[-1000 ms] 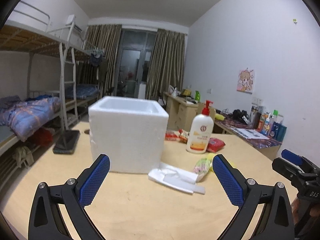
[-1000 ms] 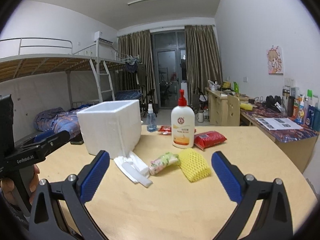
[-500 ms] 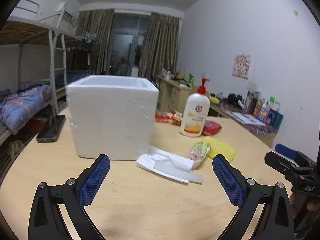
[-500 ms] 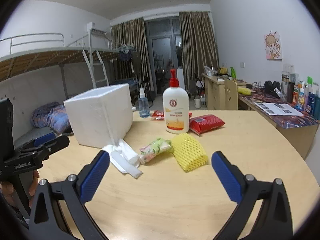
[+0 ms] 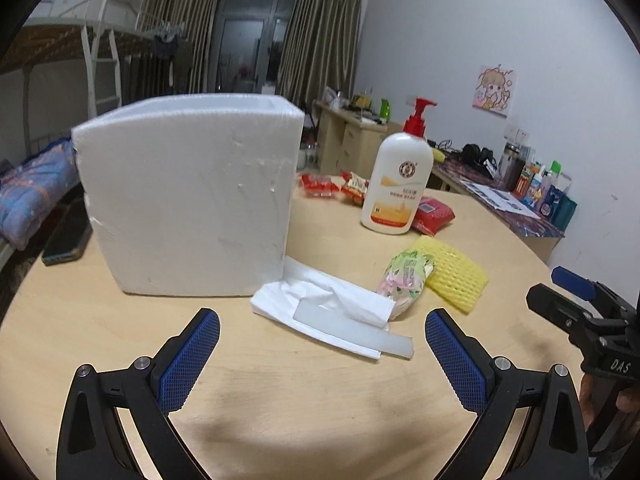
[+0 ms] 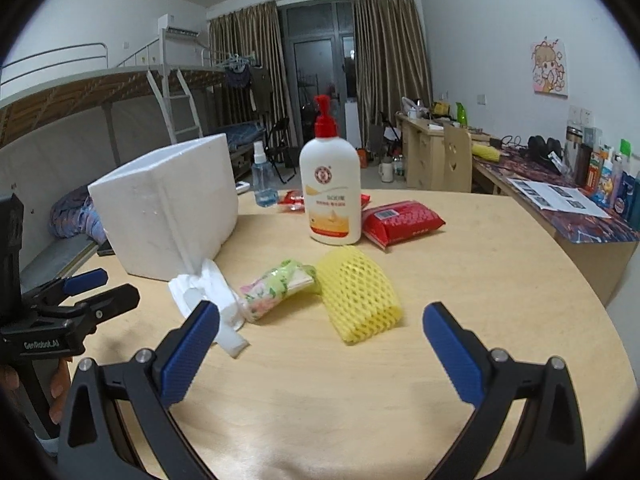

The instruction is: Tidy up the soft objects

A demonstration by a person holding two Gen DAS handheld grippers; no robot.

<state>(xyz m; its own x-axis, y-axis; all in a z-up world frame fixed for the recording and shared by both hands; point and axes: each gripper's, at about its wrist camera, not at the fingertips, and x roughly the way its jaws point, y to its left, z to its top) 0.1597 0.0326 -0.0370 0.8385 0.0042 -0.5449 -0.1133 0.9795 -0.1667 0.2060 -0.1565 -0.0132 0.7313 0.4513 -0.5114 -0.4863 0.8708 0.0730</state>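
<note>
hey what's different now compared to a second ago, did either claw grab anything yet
Neither has. Both open claws, the left claw and the right claw, have moved forward and lower toward the soft items beside the foam box. The yellow foam net, floral tissue pack, white foam pieces and lotion bottle lie where they were.

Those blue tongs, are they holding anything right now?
No. The left tongs and right tongs are both open and empty above the table.

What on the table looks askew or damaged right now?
The white foam box has a scuffed, dented front right edge. White foam wrap lies crumpled at its corner, touching the floral packet. The lotion bottle stands upright; nothing spilled.
</note>
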